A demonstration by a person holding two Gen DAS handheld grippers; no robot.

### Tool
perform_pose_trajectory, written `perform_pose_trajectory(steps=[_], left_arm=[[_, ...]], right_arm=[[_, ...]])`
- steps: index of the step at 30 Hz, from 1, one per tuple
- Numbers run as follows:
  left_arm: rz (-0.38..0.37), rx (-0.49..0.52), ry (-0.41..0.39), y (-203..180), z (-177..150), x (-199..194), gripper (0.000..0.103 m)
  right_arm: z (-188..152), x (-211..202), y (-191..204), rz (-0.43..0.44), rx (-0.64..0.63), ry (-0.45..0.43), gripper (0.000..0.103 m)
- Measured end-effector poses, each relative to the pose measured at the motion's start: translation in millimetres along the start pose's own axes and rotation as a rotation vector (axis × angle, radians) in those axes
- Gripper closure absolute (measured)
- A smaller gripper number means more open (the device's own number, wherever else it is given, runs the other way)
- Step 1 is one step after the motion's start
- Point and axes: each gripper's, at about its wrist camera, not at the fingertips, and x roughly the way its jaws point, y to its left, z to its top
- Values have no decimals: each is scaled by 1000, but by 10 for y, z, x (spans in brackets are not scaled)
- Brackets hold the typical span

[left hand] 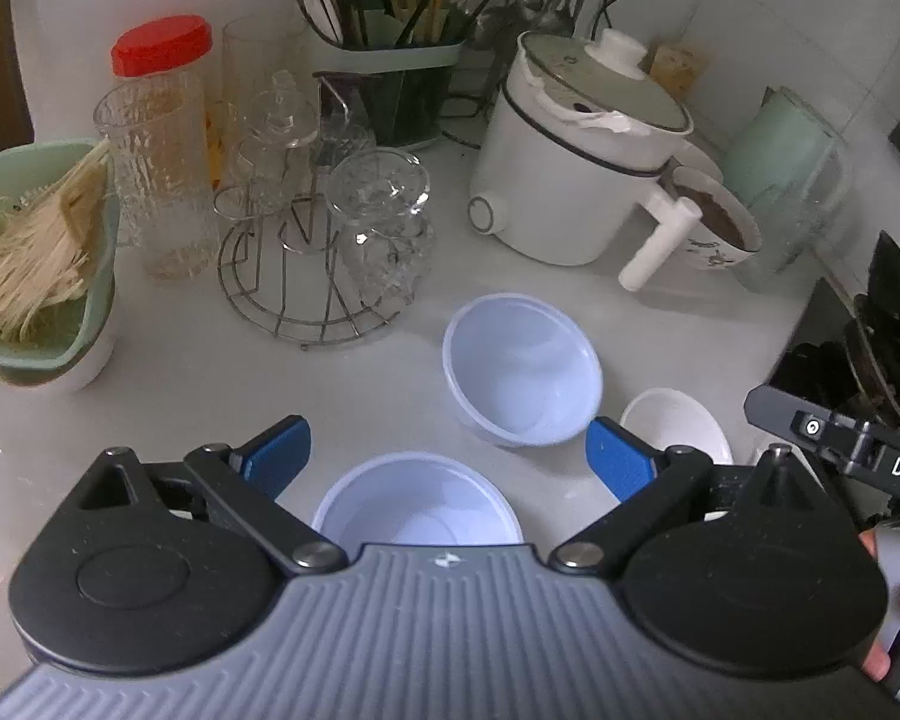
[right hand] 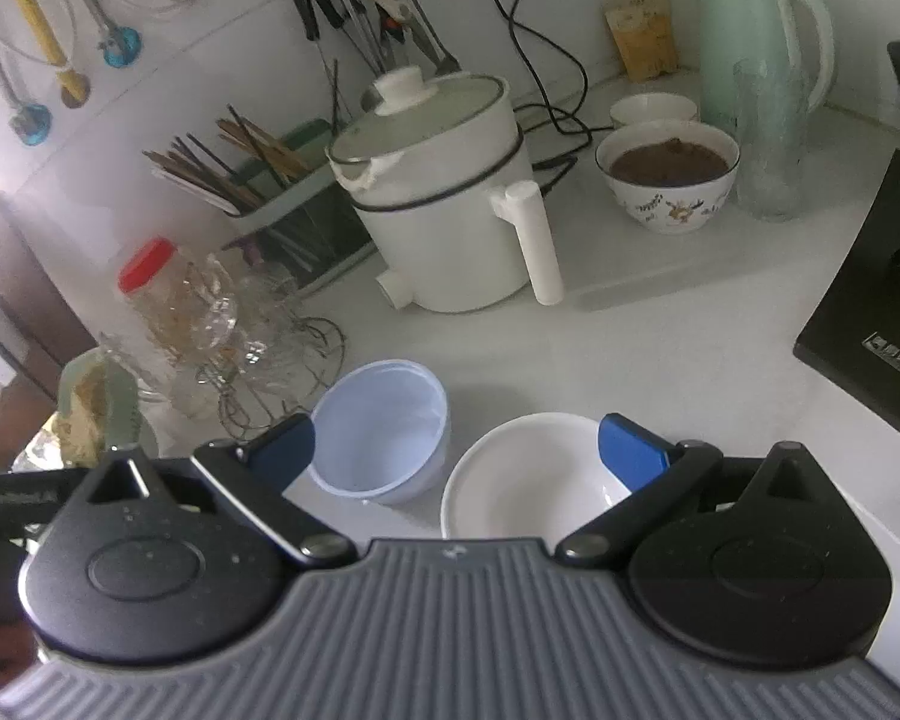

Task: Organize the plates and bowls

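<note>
Bowls and a small plate sit loose on the white counter, nearest of them a pale blue bowl upright just below the left gripper, whose blue-padded fingers stand wide apart and hold nothing. A little farther and to the right lies a second blue bowl, tipped on its side with its mouth turned toward us, and just right of that a shallow white dish, under the right gripper, likewise spread wide and empty. All three are empty. The blue ones look like thin plastic: light, a bit slick, likely to skid if nudged, best pinched over the rim with one finger inside the wall. The white dish looks ceramic, heavier and chippable, so I'd take it by its raised edge. Beyond them a wire rack carries upturned glasses, fragile neighbours for any sweep. At the left a green colander holds pale noodles. Farther back stands a white electric pot with its lid on, a patterned bowl filled with something dark brown, a red-capped jar, a holder of chopsticks and a mint kettle.
</note>
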Motion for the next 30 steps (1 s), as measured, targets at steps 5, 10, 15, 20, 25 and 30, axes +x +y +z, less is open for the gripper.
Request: perform_pose_trajectory(steps=[5,10,15,20,25,30], left_arm=[[-23,-23,19,45,153,220,3],[-34,-45,31,33,289,460,4],[-52,-50,58,31,371,652,9],[-50,-46,91,52,413,870,19],[-54,-58,142,105,423,1069,33],[-59,-59,163,122,430,1220,44]], right_arm=[[70,229,-27,12,11,21,1],[152,466,-53,22,1,47,10],[197,735,-89,39,12,109,27],[200,985,-63,54,29,166,49],[160,1205,6,59,29,218,60],[138,1338,12,62,36,253,74]])
